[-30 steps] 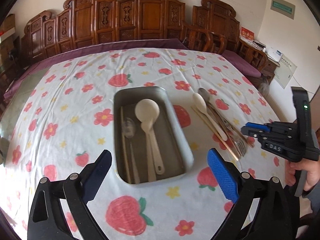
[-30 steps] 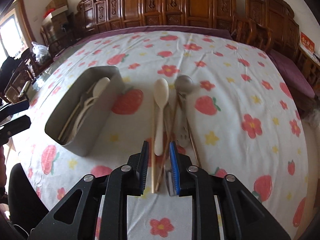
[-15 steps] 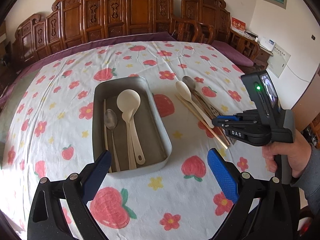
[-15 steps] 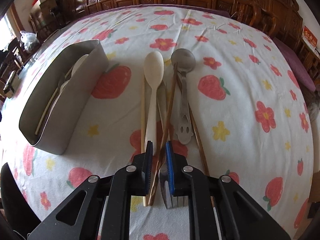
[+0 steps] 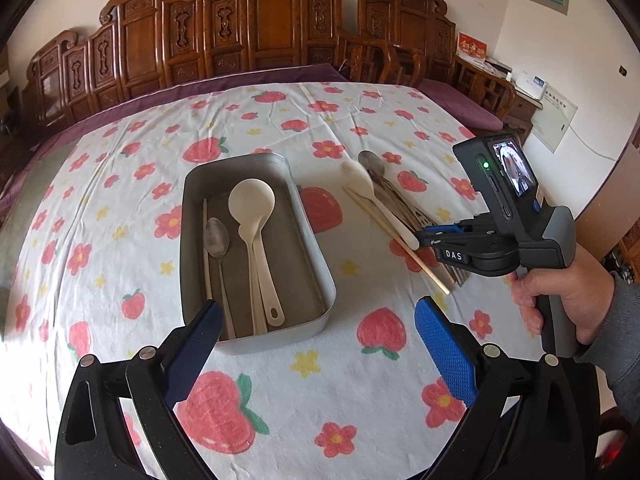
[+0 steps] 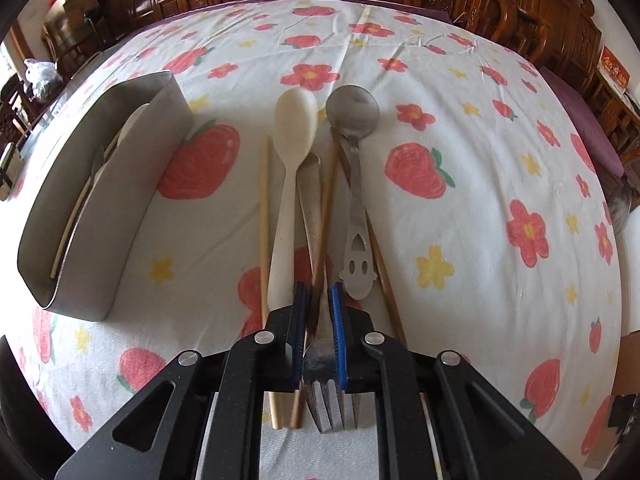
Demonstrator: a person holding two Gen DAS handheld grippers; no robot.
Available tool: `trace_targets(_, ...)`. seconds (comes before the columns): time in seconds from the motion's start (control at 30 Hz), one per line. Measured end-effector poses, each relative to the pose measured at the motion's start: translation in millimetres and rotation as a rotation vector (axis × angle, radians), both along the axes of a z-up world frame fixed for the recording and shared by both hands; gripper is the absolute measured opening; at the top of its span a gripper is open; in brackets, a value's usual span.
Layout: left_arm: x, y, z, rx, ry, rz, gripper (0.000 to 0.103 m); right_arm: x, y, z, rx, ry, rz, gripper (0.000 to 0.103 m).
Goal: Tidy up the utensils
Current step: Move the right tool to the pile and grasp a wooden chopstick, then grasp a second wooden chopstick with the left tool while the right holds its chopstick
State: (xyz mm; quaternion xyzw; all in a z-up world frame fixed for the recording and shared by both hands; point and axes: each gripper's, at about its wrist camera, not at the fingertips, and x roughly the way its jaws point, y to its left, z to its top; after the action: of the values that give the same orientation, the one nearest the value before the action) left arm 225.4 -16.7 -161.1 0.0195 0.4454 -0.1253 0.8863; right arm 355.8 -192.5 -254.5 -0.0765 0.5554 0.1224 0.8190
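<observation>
A grey metal tray (image 5: pixel 316 256) (image 6: pixel 100 216) holds a white ladle (image 5: pixel 252 200), a white spoon, a metal spoon (image 5: pixel 216 236) and a pale chopstick. To its right lie a white spoon (image 6: pixel 294 128) (image 5: pixel 360 178), a metal spoon (image 6: pixel 352 110), chopsticks (image 6: pixel 264 200) and a metal fork (image 6: pixel 320 364). My right gripper (image 6: pixel 318 300) (image 5: pixel 420 236) is down over this row, its blue pads (image 6: pixel 336 320) close on either side of the fork's neck and a brown chopstick. My left gripper (image 5: pixel 316 324) is wide open above the tray's near end.
The table wears a white cloth (image 5: pixel 320 380) printed with strawberries and flowers. Carved wooden chairs (image 5: pixel 256 28) line the far side, with more at the right (image 6: pixel 520 24). A white paper (image 6: pixel 320 456) lies under the fork's tines.
My right gripper has moved forward and down onto the fork and its pads have stayed narrow. The left gripper has drawn slightly left and stays open.
</observation>
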Motion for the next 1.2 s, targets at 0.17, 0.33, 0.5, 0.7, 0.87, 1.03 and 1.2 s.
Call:
trace_targets(0.17, -1.1, -4.9, -1.2, 0.006, 0.005, -0.005, 0.093, -7.1, -8.1, 5.2, 0.033, -0.012, -0.013, 0.006)
trace_targets(0.33, -2.7, -10.2, -2.9, 0.008, 0.009, -0.012, 0.093, -12.8, -17.5, 9.8, 0.045, -0.025, -0.02, 0.006)
trace_targets(0.5, -3.2, -19.4, -5.2, 0.015, 0.018, -0.03, 0.093, -26.4, -30.9, 30.4, 0.12, -0.072, -0.038, 0.006)
trace_targets(0.7, 2.9, -40.0, -7.3, 0.02, 0.025, -0.047, 0.093, -49.9, -50.8, 50.0, 0.153, -0.105, -0.053, 0.006)
trace_targets(0.87, 12.8, -65.2, -10.9, 0.028, 0.037, -0.061, 0.093, -73.9, -70.3, 51.8, 0.17, -0.111, -0.073, 0.006)
trace_targets(1.03, 24.1, -92.4, -18.5, 0.026, 0.068, -0.078, 0.093, -88.5, -87.6, 51.8, 0.208, -0.117, -0.105, 0.006)
trace_targets(1.2, 36.6, -110.5, -31.5, 0.032, 0.111, -0.065, 0.093, -97.4, -92.8, 53.0, 0.184, -0.143, -0.088, 0.006)
